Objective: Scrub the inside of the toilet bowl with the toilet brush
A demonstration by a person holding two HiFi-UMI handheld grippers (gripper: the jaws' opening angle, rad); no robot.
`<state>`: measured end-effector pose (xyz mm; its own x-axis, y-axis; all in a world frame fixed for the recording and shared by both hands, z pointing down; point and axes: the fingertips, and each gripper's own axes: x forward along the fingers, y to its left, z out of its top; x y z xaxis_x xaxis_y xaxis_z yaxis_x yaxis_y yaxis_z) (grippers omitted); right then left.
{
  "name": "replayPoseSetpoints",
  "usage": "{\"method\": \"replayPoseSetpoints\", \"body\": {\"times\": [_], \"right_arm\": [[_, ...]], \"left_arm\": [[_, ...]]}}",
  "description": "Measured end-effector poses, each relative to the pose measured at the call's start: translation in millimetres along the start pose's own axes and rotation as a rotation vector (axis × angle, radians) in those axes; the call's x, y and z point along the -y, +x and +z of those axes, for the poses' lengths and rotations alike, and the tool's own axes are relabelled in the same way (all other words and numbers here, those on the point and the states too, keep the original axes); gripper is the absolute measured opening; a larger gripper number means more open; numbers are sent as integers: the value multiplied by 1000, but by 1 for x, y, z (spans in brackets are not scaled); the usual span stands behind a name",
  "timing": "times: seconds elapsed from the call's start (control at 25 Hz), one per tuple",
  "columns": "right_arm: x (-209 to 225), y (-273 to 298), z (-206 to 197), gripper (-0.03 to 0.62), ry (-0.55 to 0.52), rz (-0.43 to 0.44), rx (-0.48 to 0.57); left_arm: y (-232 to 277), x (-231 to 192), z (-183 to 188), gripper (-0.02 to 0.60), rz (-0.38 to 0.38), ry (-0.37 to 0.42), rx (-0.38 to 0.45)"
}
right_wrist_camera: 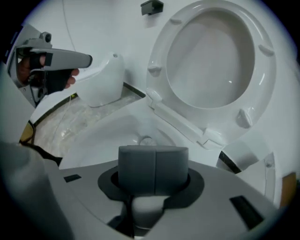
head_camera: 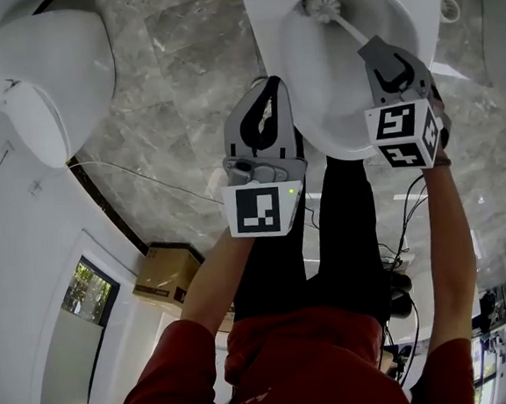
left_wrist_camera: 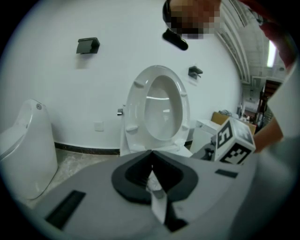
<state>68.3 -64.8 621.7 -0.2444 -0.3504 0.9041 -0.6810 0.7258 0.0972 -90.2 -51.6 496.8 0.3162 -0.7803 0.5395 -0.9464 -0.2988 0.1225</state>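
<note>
The white toilet bowl [head_camera: 395, 17] lies open below me, its seat and lid [right_wrist_camera: 211, 61] raised against the wall. A white toilet brush has its bristle head [head_camera: 322, 6] down at the far inside of the bowl. Its thin handle [head_camera: 351, 30] runs back into my right gripper [head_camera: 382, 52], which is shut on it above the bowl. In the right gripper view the jaws [right_wrist_camera: 153, 150] press together over the white handle. My left gripper [head_camera: 269, 85] hangs shut and holds nothing, just left of the bowl's rim, pointing at the toilet [left_wrist_camera: 159, 108].
A second white fixture [head_camera: 48, 74] stands on the marble floor to the left. A cardboard box [head_camera: 167, 270] sits behind me by the wall, and cables [head_camera: 404, 219] trail on the floor behind my right leg.
</note>
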Motion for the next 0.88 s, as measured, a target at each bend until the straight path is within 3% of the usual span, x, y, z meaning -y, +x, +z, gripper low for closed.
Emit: {"method": "replayPoseSetpoints", "body": {"times": [0.24, 0.52, 0.68, 0.88], "right_arm": [[24, 18, -41, 146, -152, -22, -113], [16, -5, -72, 146, -33, -28, -141], [-11, -21, -93, 146, 19, -5, -165], [-50, -26, -90, 146, 58, 4, -187]], "left_arm": [[-1, 6, 1, 0, -5, 9, 19], [-5, 13, -3, 0, -18, 8, 10], [-10, 20, -5, 0, -24, -3, 6], [-15, 24, -8, 0, -36, 7, -8]]}}
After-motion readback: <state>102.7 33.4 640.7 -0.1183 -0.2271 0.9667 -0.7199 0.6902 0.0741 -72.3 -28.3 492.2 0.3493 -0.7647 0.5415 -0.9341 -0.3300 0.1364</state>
